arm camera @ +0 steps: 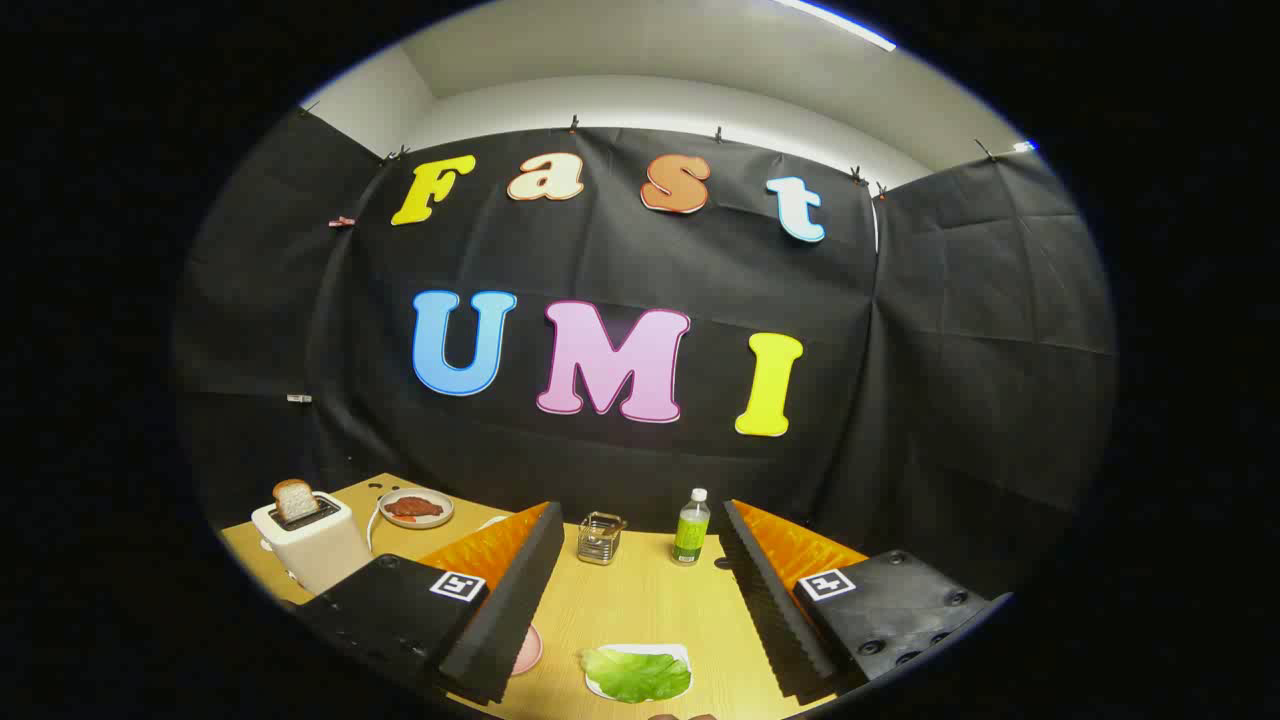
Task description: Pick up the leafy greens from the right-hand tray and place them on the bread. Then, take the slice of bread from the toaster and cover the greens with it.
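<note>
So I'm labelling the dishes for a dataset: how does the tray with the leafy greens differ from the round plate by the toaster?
The tray is pale and holds flat leafy greens; the round plate has a metallic-looking rim and holds something reddish-brown. The tray lies between the open jaws of the gripper, close in; the round plate sits far beyond them, beside the toaster. Both rest flat on the wooden table.

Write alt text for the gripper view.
The claw hangs open above a wooden table, with leafy greens on a white tray between its fingers. Beyond them stand a toaster holding a bread slice, a green bottle and a small glass container.
</note>
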